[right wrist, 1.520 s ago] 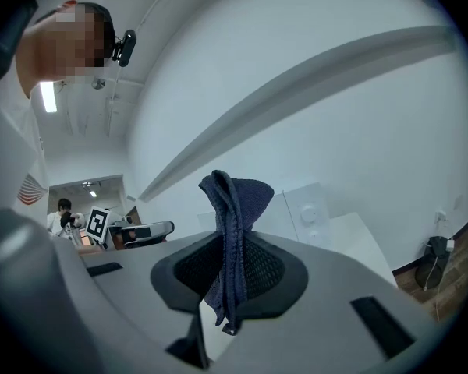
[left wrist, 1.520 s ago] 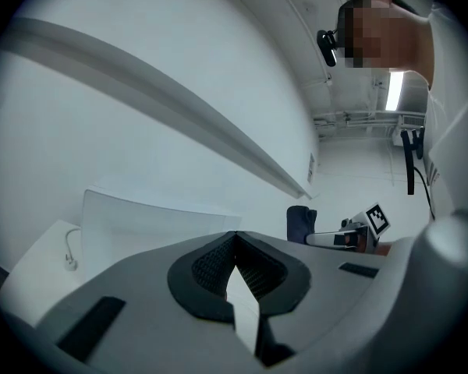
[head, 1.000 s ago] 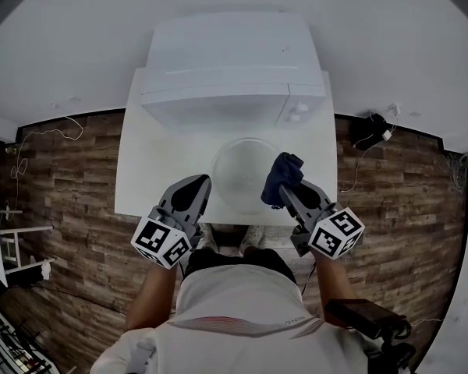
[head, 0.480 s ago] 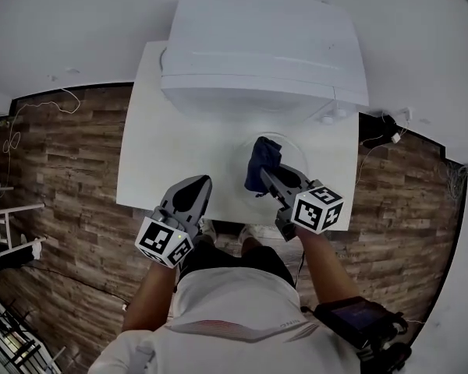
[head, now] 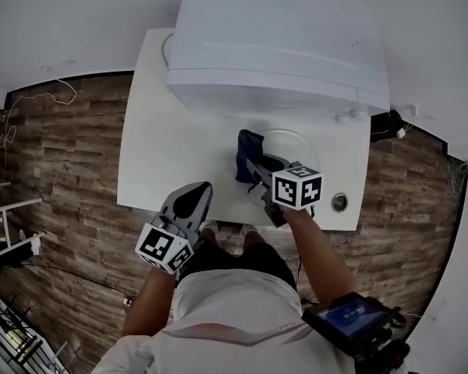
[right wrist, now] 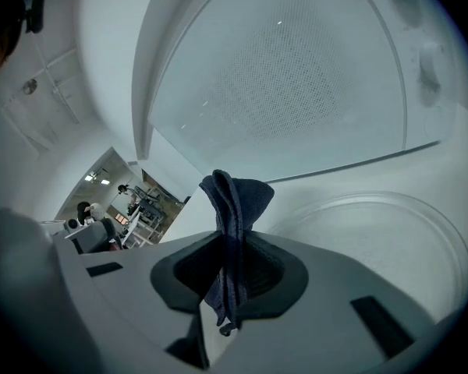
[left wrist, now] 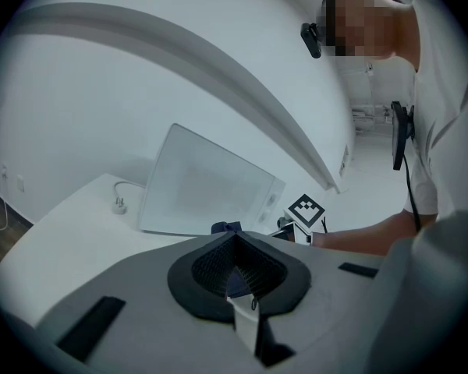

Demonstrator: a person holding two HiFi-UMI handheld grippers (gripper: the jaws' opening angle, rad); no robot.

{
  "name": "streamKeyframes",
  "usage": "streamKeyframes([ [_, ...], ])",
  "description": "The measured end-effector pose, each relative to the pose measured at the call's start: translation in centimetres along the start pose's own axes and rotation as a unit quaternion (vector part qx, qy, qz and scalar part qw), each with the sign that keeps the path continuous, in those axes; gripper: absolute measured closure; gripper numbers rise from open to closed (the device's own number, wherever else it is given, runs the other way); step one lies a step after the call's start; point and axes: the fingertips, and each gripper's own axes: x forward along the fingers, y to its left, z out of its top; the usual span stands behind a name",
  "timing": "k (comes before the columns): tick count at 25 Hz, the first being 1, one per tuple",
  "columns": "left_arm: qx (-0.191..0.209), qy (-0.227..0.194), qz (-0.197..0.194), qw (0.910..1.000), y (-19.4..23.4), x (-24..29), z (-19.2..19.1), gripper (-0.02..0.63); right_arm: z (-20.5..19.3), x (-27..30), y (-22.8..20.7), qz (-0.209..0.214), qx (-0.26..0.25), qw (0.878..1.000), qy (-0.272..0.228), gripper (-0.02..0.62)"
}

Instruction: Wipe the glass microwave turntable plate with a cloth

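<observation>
The clear glass turntable plate (head: 290, 142) lies flat on the white table (head: 171, 154) in front of the white microwave (head: 273, 45). My right gripper (head: 250, 164) is shut on a dark blue cloth (head: 247, 150), which sits at the plate's left rim. In the right gripper view the cloth (right wrist: 235, 201) stands bunched up between the jaws of the right gripper (right wrist: 230, 244), with the plate (right wrist: 382, 236) to the right. My left gripper (head: 200, 188) hovers at the table's near edge, shut and holding nothing. In the left gripper view the left gripper (left wrist: 234, 240) has its jaws closed together.
The microwave's door (right wrist: 296, 76) is closed just behind the plate. A round grommet hole (head: 339, 202) is in the table's near right corner. A plug and cord (left wrist: 119, 204) lie on the table left of the microwave. Wood floor (head: 62, 154) surrounds the table.
My right gripper has carried the cloth leftward across the plate to its left rim. The left gripper has stayed at the table's near edge. The head view has shifted.
</observation>
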Motion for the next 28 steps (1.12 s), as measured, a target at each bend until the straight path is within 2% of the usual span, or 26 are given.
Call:
streamKeyframes([
  [4,-0.002,0.004,-0.004,1.0,0.3,0.0,-0.2,0.596,-0.7,0.9,-1.5,-0.025,-0.005,0.999,0.03,0.532],
  [7,-0.004,0.003,-0.004,1.0,0.7,-0.1,-0.4,0.595,-1.1,1.0,-2.9,-0.03,0.023,0.999,0.039,0.532],
  [14,-0.007,0.008,-0.003,0.9999,0.8,0.2,-0.7,0.596,-0.8,-0.3,-4.5,-0.036,0.046,0.998,0.033,0.532],
  [28,0.005,0.022,-0.027,0.9994,-1.2,2.9,-1.4,0.596,-0.3,-4.1,-8.9,-0.059,0.096,0.994,0.006,0.532],
])
